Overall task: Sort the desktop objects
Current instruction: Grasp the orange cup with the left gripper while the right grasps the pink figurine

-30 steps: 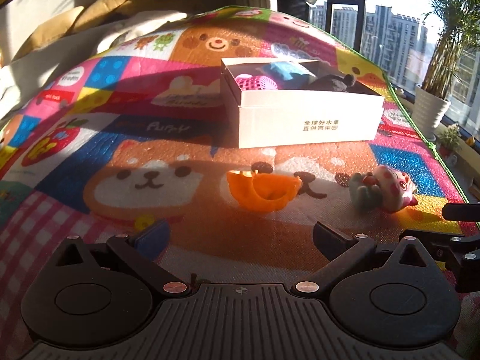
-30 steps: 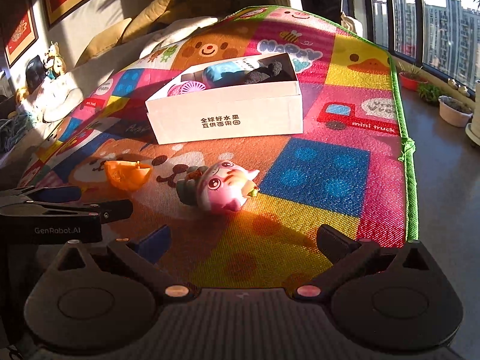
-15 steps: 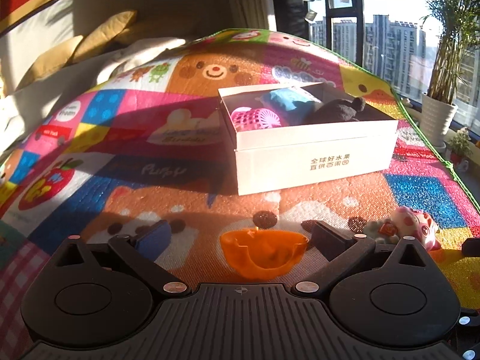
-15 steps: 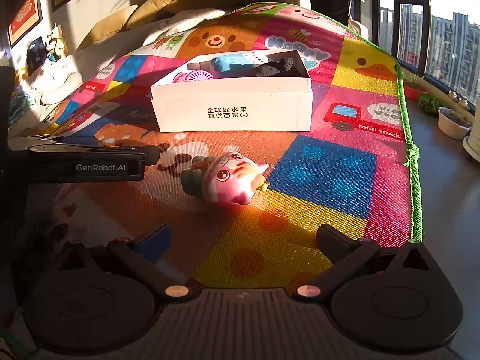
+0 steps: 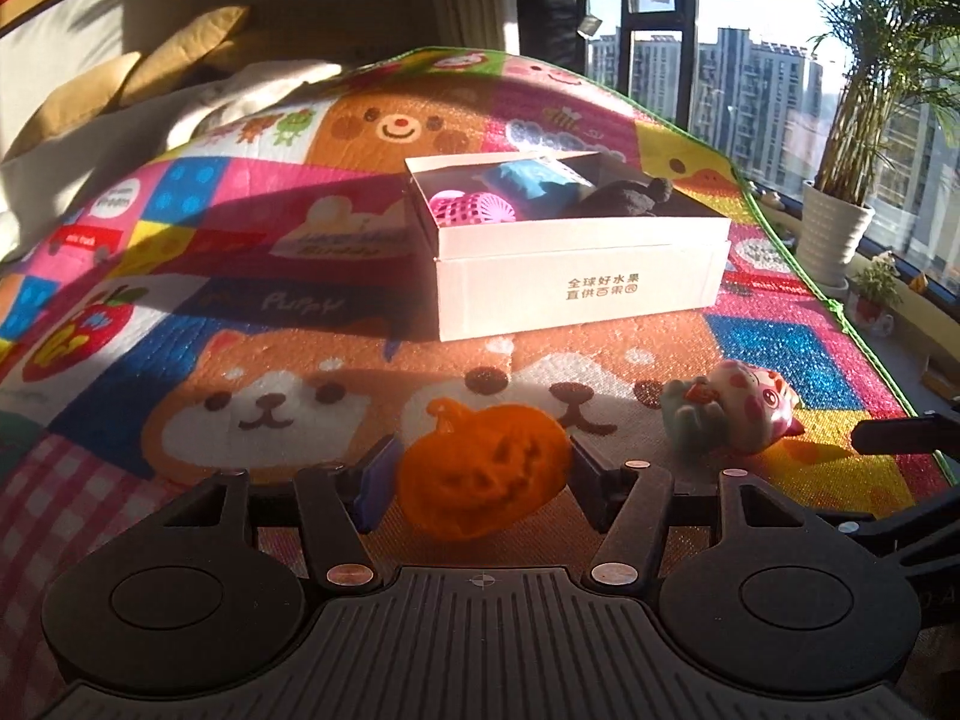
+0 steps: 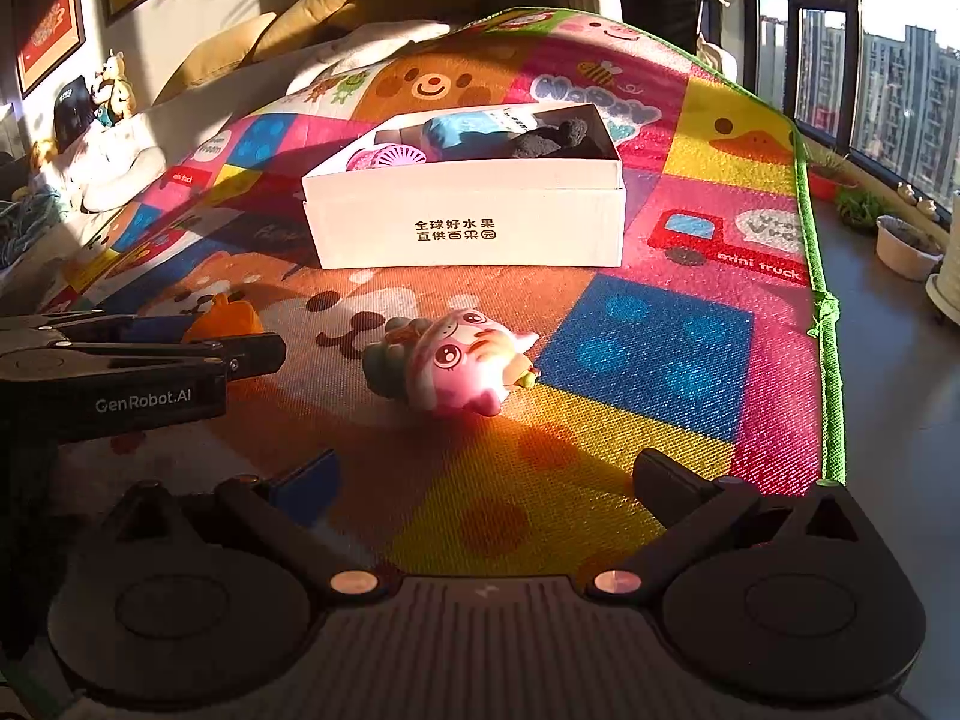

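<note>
Low warm sun from right windows (image 5: 750, 60), long shadows (edges fisheye-bent), near foreground blurred.

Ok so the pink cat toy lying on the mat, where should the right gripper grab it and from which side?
Take the pink cat toy across its round head, the widest firm part. It lies on its side on the play mat, face toward the camera, green end to the left. The open right gripper is already behind it, so probably come straight forward and low, one finger on each side of the head.
</note>
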The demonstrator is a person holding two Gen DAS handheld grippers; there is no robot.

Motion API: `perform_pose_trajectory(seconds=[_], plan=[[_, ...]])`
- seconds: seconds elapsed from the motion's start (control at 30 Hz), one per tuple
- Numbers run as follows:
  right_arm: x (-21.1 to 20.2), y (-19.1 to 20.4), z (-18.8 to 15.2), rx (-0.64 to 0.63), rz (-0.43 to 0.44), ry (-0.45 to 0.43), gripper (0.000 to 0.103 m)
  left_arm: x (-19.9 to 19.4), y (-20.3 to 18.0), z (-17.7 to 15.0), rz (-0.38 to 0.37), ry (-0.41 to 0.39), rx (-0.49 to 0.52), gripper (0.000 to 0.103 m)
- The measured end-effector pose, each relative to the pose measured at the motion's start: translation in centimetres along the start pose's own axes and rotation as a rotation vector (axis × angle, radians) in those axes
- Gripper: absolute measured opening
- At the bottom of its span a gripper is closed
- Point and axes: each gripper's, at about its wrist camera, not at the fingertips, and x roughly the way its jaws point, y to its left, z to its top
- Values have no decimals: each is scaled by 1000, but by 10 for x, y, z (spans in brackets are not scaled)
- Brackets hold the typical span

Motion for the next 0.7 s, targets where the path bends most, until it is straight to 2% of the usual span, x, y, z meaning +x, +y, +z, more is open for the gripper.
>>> perform_pose_trajectory(seconds=[0.13, 0.23, 0.3, 0.33, 0.37, 0.4, 0.47, 0.7], plan=[[1, 5, 13, -51, -23, -47, 103, -21, 0, -12, -49, 9, 39, 65], [11, 11, 27, -91, -33, -57, 103, -26, 2, -19, -70, 22, 32, 65], [19, 16, 32, -110, -30, -43, 103, -26, 5, -22, -78, 31, 13, 68], [23, 18, 34, -116, -29, -32, 102, -27, 7, -23, -81, 31, 2, 73], [26, 20, 35, -122, -29, -22, 96, -28, 9, -23, -83, 29, -5, 79], [28, 21, 35, -128, -31, -15, 86, -30, 9, -23, -85, 24, -9, 82], [29, 23, 34, -134, -29, -14, 75, -33, 10, -22, -84, 18, -10, 88], [10, 21, 31, -130, -43, -47, 71, -32, 6, -24, -100, 38, -23, 91]])
